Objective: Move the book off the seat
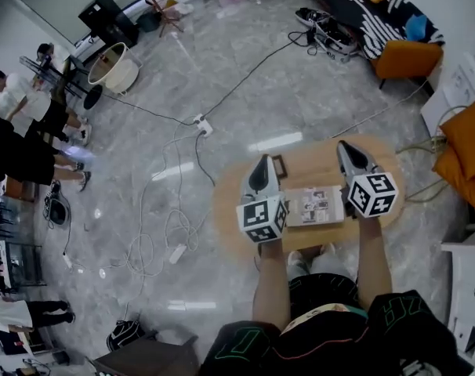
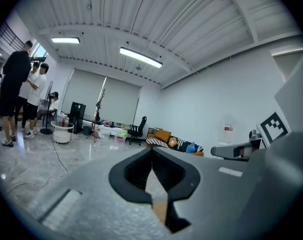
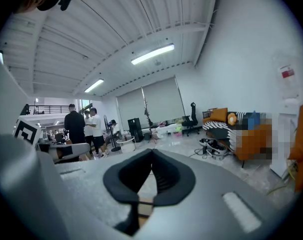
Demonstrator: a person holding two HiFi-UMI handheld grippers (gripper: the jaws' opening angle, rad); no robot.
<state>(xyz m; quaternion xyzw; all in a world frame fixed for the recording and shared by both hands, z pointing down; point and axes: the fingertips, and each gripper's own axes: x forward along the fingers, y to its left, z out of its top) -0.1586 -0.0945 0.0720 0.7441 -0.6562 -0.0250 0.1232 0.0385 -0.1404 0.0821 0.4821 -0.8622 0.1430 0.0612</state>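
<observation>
While the book (image 1: 314, 206) lies flat on the round wooden seat (image 1: 308, 167), toward the seat's front edge, neither gripper touches it. The left gripper (image 1: 263, 164) hangs over the seat's left part and the right gripper (image 1: 349, 152) over its right, with the book between them. Both have their jaws pressed together on nothing and point out level over the seat. A clean pick probably needs one gripper tipped down with its jaws parted, taking the thin book by an edge slid past the seat's rim.
</observation>
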